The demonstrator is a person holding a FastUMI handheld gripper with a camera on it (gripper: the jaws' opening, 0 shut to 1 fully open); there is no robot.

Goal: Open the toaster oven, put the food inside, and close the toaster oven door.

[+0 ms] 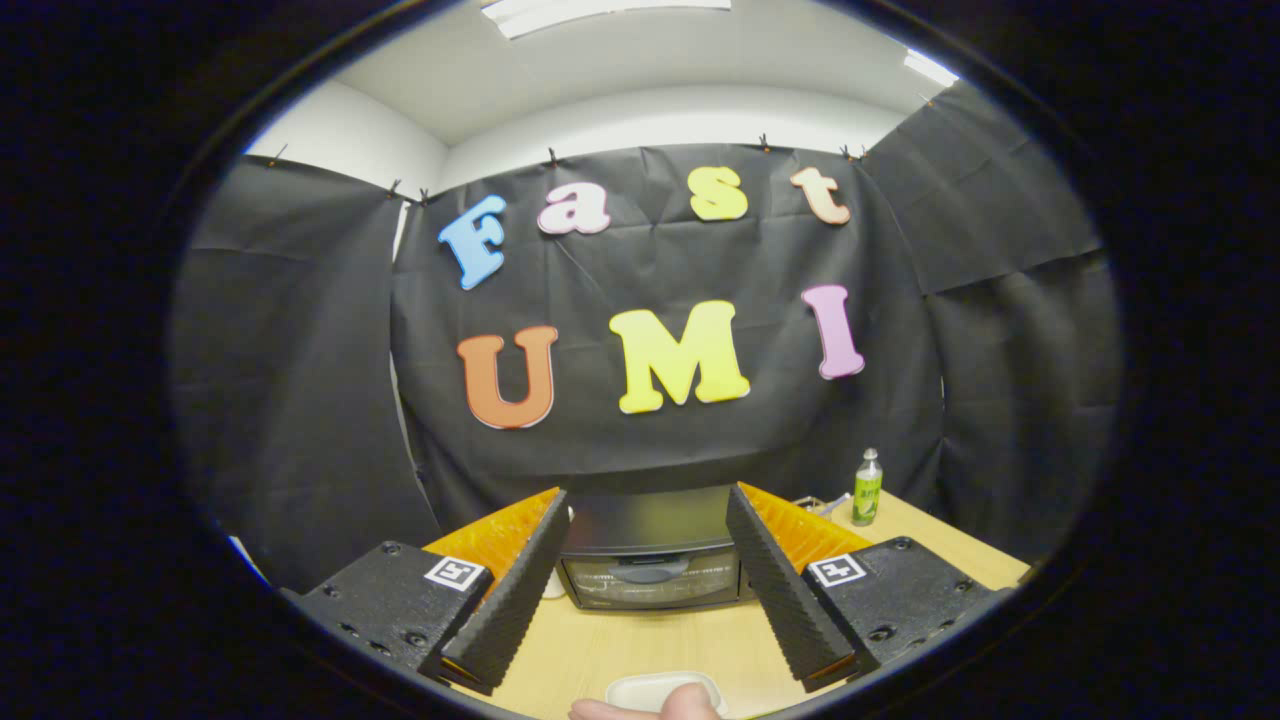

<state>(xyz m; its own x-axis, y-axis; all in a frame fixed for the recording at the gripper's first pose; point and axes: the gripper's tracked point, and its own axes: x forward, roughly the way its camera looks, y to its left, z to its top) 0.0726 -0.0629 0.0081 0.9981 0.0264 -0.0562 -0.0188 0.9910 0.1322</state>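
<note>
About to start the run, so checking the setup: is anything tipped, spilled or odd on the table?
Nothing stands out. The dark toaster oven sits square on the wooden table, door shut, beyond the open gripper. The small green bottle stands upright. The white dish lies flat.

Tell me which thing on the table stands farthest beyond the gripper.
The small green bottle, upright at the table's back corner. The toaster oven sits nearer, framed between the open gripper's fingers; the white dish lies closest.

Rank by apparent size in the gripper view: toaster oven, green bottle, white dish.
1. toaster oven, between the open gripper fingers, door closed.
2. and 3. unsure: white dish is cut off at the near table edge and nearest the camera; green bottle stands far back, upright.
</note>
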